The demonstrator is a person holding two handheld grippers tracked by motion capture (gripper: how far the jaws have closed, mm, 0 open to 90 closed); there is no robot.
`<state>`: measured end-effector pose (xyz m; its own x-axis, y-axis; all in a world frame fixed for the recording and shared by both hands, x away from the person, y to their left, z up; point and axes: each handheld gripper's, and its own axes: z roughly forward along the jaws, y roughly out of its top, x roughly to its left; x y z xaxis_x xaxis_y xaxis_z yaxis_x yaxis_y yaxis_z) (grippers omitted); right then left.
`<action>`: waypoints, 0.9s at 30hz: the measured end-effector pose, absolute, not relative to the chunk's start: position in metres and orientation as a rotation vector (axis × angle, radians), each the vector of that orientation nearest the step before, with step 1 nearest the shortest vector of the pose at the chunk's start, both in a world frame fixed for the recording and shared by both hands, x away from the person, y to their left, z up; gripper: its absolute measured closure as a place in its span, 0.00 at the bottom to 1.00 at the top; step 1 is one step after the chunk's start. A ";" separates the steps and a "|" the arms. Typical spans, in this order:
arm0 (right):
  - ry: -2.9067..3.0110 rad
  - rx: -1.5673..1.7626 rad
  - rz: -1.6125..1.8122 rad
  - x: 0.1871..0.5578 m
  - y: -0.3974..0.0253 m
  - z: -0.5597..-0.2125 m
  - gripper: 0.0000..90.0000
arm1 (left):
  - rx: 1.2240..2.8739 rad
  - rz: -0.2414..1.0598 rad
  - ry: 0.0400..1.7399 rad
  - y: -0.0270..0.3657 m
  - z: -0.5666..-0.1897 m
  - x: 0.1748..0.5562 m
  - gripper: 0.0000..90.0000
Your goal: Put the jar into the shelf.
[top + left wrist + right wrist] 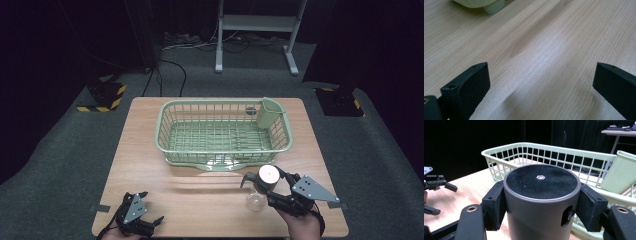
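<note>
My right gripper (270, 189) is shut on a dark grey cylindrical mug (268, 178) and holds it just above the table, in front of the pale green basket (159, 131). In the right gripper view the jaws clamp the mug (541, 195) from both sides, and its flat black end faces up. A small clear rounded thing (256, 202) sits under the mug; what it is I cannot tell. My left gripper (138, 216) rests at the table's front left, open, with bare wood between its jaws (541, 82).
The basket (549, 147) is empty except for a green cutlery cup (270, 116) hung in its far right corner. A foot of the basket (494, 7) shows ahead of the left gripper. A desk frame (255, 30) and cables lie on the floor beyond the wooden table (150, 175).
</note>
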<state>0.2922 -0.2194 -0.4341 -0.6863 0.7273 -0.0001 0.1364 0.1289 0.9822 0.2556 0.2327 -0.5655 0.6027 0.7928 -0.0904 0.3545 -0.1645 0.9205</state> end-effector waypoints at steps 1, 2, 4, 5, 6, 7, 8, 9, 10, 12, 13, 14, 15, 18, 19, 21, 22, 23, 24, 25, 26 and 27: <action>1.925 0.826 1.593 0.292 -0.219 -0.433 0.36 | 1.762 0.512 0.940 0.233 -0.565 0.256 0.02; 1.924 0.823 1.594 0.292 -0.218 -0.432 0.36 | 1.761 0.512 0.940 0.233 -0.565 0.256 0.02; 1.925 0.816 1.597 0.292 -0.217 -0.429 0.36 | 1.762 0.511 0.939 0.233 -0.565 0.256 0.02; 1.926 0.811 1.600 0.293 -0.216 -0.427 0.36 | 1.762 0.511 0.939 0.233 -0.565 0.256 0.02; 1.925 0.808 1.600 0.293 -0.215 -0.426 0.36 | 1.762 0.510 0.939 0.233 -0.565 0.256 0.02; 1.923 0.803 1.601 0.293 -0.214 -0.424 0.36 | 1.762 0.510 0.939 0.233 -0.565 0.256 0.02; 1.923 0.798 1.602 0.293 -0.213 -0.422 0.36 | 1.761 0.511 0.938 0.233 -0.565 0.256 0.02; 1.921 0.795 1.605 0.293 -0.213 -0.420 0.36 | 1.764 0.512 0.937 0.233 -0.565 0.256 0.02; 1.920 0.793 1.610 0.293 -0.212 -0.419 0.36 | 1.767 0.512 0.936 0.233 -0.565 0.255 0.02; 1.918 0.789 1.619 0.294 -0.211 -0.416 0.36 | 1.762 0.511 0.938 0.233 -0.565 0.255 0.02; 1.915 0.787 1.626 0.294 -0.210 -0.413 0.37 | 1.762 0.511 0.938 0.233 -0.565 0.255 0.02; 1.913 0.788 1.629 0.295 -0.210 -0.412 0.36 | 1.761 0.511 0.939 0.233 -0.565 0.256 0.02; 1.910 0.785 1.631 0.295 -0.209 -0.410 0.36 | 1.763 0.511 0.939 0.233 -0.565 0.255 0.02; 1.901 0.776 1.638 0.297 -0.207 -0.405 0.36 | 1.755 0.508 0.942 0.233 -0.565 0.255 0.02; 1.901 0.776 1.638 0.297 -0.207 -0.405 0.36 | 1.755 0.508 0.942 0.233 -0.565 0.255 0.02; 1.899 0.773 1.645 0.299 -0.205 -0.401 0.36 | 1.756 0.508 0.940 0.233 -0.565 0.255 0.02; 1.897 0.766 1.651 0.300 -0.203 -0.398 0.36 | 1.755 0.507 0.940 0.233 -0.565 0.255 0.02; 1.894 0.764 1.654 0.300 -0.202 -0.397 0.36 | 1.755 0.506 0.940 0.233 -0.565 0.255 0.02; 1.894 0.762 1.655 0.300 -0.201 -0.396 0.36 | 1.754 0.506 0.939 0.233 -0.565 0.255 0.02; 1.890 0.759 1.657 0.301 -0.200 -0.394 0.36 | 1.755 0.505 0.939 0.234 -0.565 0.255 0.02; 1.889 0.759 1.658 0.301 -0.200 -0.393 0.36 | 1.756 0.505 0.939 0.234 -0.565 0.255 0.02; 1.885 0.757 1.661 0.302 -0.199 -0.391 0.36 | 1.755 0.505 0.939 0.234 -0.565 0.255 0.02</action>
